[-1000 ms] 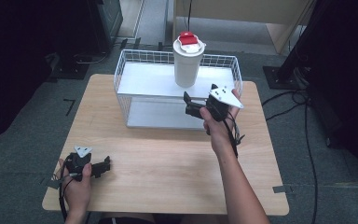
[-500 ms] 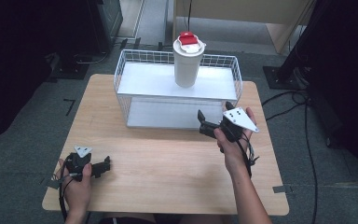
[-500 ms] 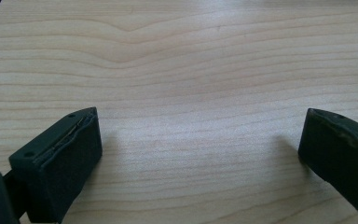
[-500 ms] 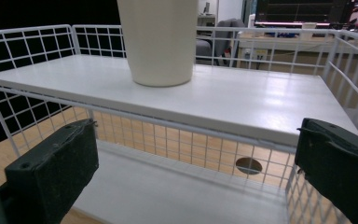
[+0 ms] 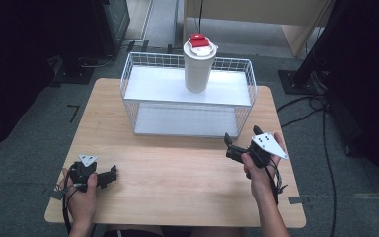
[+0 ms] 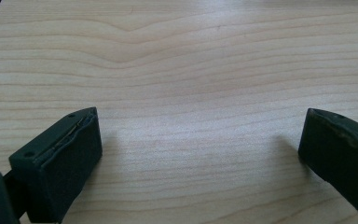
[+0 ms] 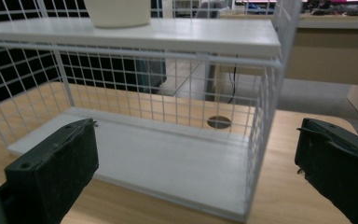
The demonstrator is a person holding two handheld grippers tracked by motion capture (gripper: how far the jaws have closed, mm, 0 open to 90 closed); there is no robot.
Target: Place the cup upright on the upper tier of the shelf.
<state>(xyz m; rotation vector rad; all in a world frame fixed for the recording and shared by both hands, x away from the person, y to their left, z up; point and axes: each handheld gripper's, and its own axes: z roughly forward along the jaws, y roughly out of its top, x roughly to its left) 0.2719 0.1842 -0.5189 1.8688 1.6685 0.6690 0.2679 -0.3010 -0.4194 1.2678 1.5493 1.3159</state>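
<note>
While a white cup [image 5: 197,66] with a red-topped lid stands upright on the upper shelf of a white wire rack [image 5: 187,98], both grippers sit in front of that rack with jaws spread wide and empty. The right gripper [image 5: 233,148] hovers near the rack's front right corner, pointing at it; the left gripper [image 5: 109,175] rests on the wooden table [image 5: 177,182], well apart from the rack. Judging by this, the cup looks placed. A clean finish means pulling the right gripper straight away from the rack, clear of its wires.
</note>
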